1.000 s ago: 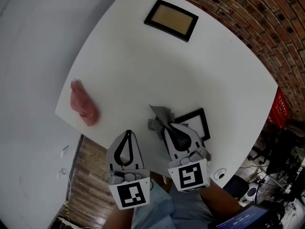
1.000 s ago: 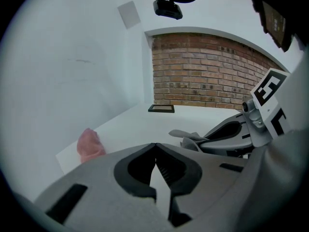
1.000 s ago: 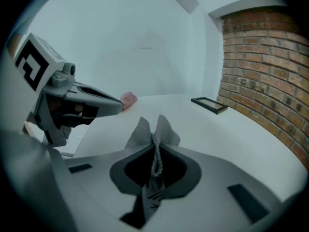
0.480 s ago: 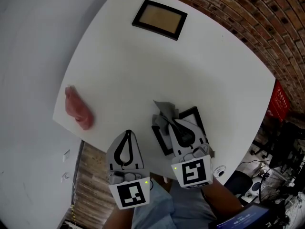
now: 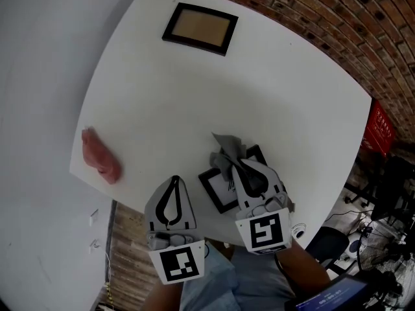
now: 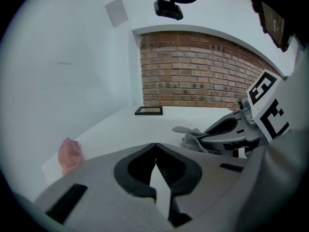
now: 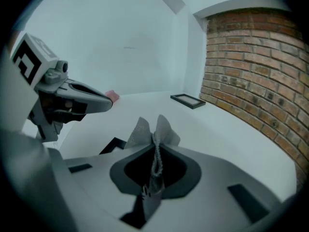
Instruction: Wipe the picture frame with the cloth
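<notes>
Gripping check: your right gripper (image 5: pixel 236 165) has its fingers clamped on a pinched fold of the grey cloth (image 7: pixel 138 131), with two loose flaps fanning out past the tips.

- Cloth: soft and light, so it will drape and drag, not push. Only the free flaps can do the wiping, and the pinch looks firm enough.
- Picture frame (image 5: pixel 218 195): lies flat on the table (image 5: pixel 292 96) at the near edge, directly under the right gripper, partly hidden by it. It is probably light and rigid, with a glazed front that may slide on the smooth top. If it skates, steady it by a black border corner, not the face.
- Contact: cloth sits over the frame's far corner; whether it actually touches is not clear from the head view.
- Right gripper pose: low, angled forward and slightly left across the frame.
- Left gripper (image 6: pixel 155 147): fingers together with nothing between them, held off the table's near edge, just beside the right one.
- Elsewhere: a second frame (image 5: pixel 200 28) at the far side and a pink rag (image 5: pixel 99 155) at the left edge, both well apart from the work.
</notes>
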Motion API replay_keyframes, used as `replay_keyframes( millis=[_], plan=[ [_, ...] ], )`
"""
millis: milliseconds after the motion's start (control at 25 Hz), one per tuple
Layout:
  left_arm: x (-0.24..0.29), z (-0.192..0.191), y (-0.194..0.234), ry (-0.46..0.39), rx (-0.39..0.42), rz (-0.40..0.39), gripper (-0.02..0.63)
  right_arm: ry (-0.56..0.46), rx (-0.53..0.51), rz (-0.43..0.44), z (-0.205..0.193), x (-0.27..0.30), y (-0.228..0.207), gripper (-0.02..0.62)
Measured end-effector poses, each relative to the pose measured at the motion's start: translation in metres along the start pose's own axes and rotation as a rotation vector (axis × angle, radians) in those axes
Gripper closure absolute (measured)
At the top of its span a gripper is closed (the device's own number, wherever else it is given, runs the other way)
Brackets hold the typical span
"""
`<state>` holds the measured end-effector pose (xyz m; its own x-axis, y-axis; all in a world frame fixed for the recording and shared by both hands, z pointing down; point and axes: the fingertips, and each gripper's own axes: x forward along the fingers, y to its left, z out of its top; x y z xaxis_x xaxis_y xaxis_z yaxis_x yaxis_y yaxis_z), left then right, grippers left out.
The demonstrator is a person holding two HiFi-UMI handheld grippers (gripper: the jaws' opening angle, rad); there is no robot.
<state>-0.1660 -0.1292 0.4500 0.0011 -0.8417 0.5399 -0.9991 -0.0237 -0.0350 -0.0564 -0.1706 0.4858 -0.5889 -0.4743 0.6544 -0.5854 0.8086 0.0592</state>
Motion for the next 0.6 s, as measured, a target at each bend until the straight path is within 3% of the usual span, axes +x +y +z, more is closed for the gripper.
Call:
replay_keyframes(
  millis=[600],
  plan=[
    [0.016,0.012,-0.023,-0.002,0.028,-0.046,0.597,0.042,0.022,-0.071,-0.011,-0.009,-0.036,0.569]
  ],
)
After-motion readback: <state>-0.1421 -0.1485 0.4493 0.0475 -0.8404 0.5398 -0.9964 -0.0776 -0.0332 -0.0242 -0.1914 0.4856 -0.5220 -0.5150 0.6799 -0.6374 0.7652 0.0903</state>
